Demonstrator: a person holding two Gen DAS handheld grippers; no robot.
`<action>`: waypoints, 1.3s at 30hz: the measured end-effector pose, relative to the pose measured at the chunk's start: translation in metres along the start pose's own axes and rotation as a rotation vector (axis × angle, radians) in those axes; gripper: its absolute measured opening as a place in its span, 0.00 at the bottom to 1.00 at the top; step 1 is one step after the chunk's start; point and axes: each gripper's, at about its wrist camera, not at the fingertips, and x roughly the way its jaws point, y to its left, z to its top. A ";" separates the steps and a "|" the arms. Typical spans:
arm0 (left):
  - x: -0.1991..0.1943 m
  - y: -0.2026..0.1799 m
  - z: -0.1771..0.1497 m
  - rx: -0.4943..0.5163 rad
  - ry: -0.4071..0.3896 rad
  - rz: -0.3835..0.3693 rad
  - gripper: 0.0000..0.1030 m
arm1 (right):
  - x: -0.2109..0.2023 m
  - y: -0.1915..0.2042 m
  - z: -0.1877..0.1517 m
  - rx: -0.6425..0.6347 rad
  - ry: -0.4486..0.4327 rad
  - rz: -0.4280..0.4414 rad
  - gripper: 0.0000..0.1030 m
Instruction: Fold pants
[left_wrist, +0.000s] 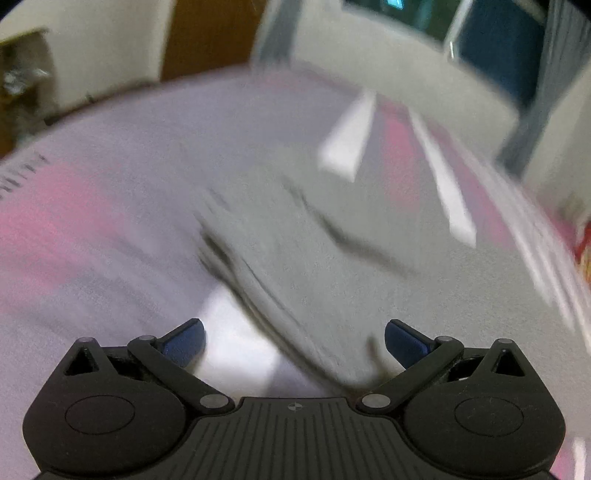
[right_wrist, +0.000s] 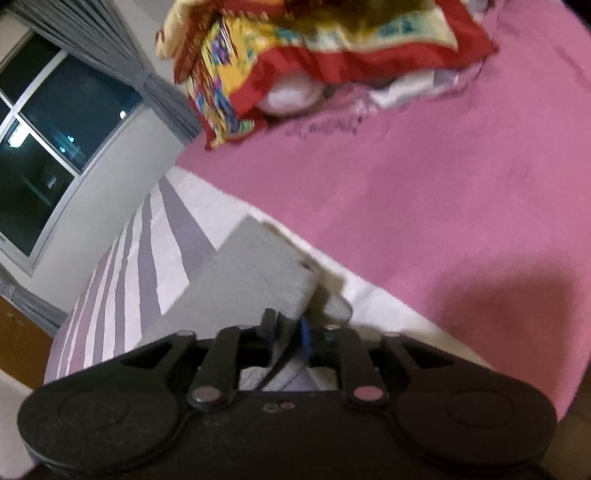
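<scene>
The bed (right_wrist: 424, 206) carries everything: a pink sheet over most of it and a purple-and-white striped cover (right_wrist: 147, 251) along the edge nearest the window (right_wrist: 48, 147). A bright red and yellow blanket (right_wrist: 295, 48) is heaped at the far end, well apart from the work.

The grey pants (left_wrist: 314, 251) lie on the striped part near that bed edge, already doubled into a thick, layered slab; the left wrist view is blurred, so the exact number of layers cannot be told.

The right gripper (right_wrist: 286, 332) has its fingers pinched narrow on a corner of the pants, cloth caught between the pads. The left gripper (left_wrist: 295, 343) hangs just over the folded edge with its blue fingers (left_wrist: 184, 341) spread wide, holding nothing.

To do this fold well, I judge the left side should take the matching corner before anything lifts, so both corners travel together. Keeping the held edge taut and level should stop the stacked layers from sliding apart.
</scene>
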 end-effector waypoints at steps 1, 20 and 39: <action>-0.005 0.008 0.003 -0.038 -0.032 0.004 1.00 | -0.006 0.004 0.000 -0.025 -0.021 -0.002 0.29; 0.041 0.041 0.037 -0.109 0.048 -0.088 0.21 | 0.005 0.074 -0.039 -0.214 0.055 0.074 0.42; -0.006 -0.033 0.052 0.109 -0.152 -0.090 0.83 | 0.033 0.181 -0.069 -0.436 0.165 0.296 0.44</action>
